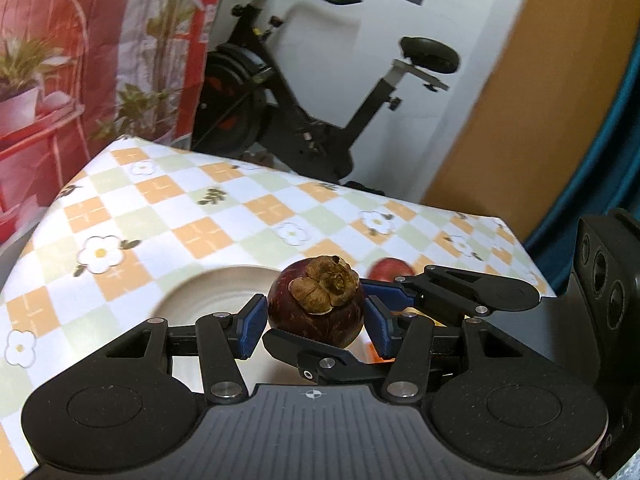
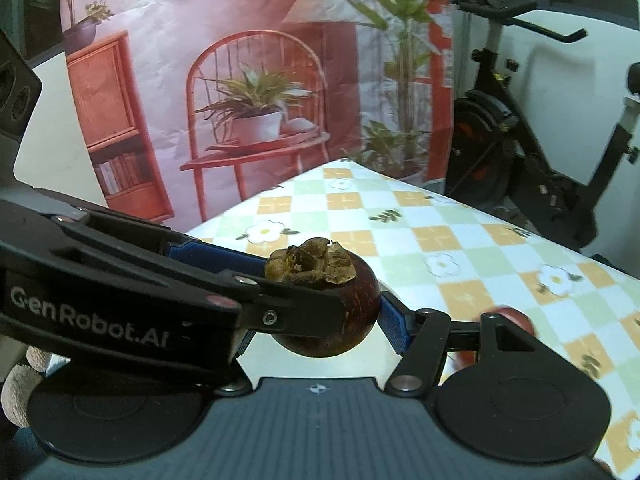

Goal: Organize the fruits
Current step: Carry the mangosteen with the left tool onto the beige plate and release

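A dark purple mangosteen (image 1: 316,308) with a dry brown cap sits between the blue pads of my left gripper (image 1: 314,322), above a cream plate (image 1: 212,296). My right gripper's fingers (image 1: 460,292) reach in from the right and cross around the same fruit. In the right wrist view the mangosteen (image 2: 340,308) sits between my right gripper's (image 2: 320,312) blue pads, with the left gripper's arm (image 2: 120,288) crossing in front from the left. Both look shut on the fruit. A red fruit (image 1: 390,270) lies on the cloth behind; it also shows in the right wrist view (image 2: 516,318).
The table has a checked orange, green and white flower cloth (image 1: 200,220). An exercise bike (image 1: 300,92) stands behind the far edge. A printed red backdrop (image 2: 248,100) hangs at the left. A wooden door (image 1: 540,100) is at the right.
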Demonstrator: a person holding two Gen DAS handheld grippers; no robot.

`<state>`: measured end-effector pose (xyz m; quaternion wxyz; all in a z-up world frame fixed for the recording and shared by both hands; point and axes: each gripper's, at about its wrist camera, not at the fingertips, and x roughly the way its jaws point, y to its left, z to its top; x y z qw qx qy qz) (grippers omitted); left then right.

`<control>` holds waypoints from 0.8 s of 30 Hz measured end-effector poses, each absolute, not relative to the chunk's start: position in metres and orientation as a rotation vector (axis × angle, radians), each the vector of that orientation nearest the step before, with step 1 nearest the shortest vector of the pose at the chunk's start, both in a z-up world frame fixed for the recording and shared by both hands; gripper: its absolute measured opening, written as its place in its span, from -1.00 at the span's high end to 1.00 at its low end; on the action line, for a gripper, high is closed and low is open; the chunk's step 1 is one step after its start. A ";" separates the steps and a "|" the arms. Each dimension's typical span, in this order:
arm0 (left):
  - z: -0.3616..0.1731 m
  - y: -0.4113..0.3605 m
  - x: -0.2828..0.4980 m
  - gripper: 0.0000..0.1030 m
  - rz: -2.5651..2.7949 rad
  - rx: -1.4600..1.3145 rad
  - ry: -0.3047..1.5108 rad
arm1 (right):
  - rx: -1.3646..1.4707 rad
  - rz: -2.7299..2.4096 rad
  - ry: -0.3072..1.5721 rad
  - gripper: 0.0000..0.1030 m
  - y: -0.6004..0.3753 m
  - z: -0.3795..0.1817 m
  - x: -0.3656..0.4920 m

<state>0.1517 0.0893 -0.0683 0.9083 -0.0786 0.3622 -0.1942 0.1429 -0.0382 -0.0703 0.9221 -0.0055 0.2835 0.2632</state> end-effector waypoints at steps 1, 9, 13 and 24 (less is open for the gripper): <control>-0.072 0.095 0.159 -0.08 -0.397 -0.169 0.757 | -0.015 0.547 0.587 -0.26 -0.032 -0.072 0.149; -0.099 0.124 0.188 -0.08 -0.362 -0.204 0.818 | -0.051 0.579 0.653 -0.26 0.005 -0.096 0.191; -0.108 0.129 0.193 -0.08 -0.345 -0.217 0.839 | -0.055 0.586 0.675 -0.26 0.016 -0.107 0.203; -0.119 0.133 0.194 -0.07 -0.303 -0.201 0.837 | -0.074 0.601 0.684 -0.26 0.029 -0.124 0.215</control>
